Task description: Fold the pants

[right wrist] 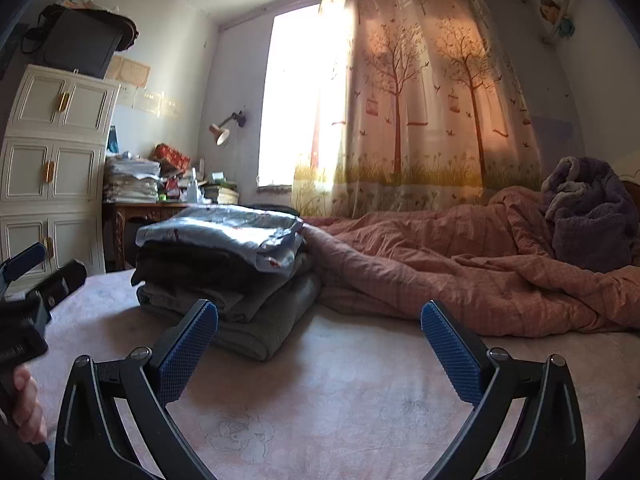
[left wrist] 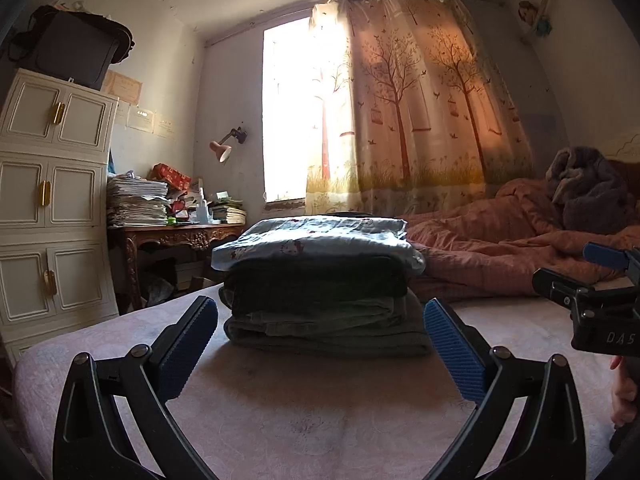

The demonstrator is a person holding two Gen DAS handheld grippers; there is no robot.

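A stack of folded clothes rests on the pink bed sheet: grey-green pants at the bottom, a dark garment in the middle, a pale printed one on top. My left gripper is open just in front of the stack, nothing between its blue pads. In the right wrist view the same stack lies ahead to the left. My right gripper is open and empty over the sheet, to the right of the stack. Each gripper shows at the edge of the other's view.
A rumpled pink quilt and a purple blanket fill the right of the bed. A white cabinet and a cluttered wooden desk stand at left. A tree-print curtain half covers the window. A hand holds the left gripper.
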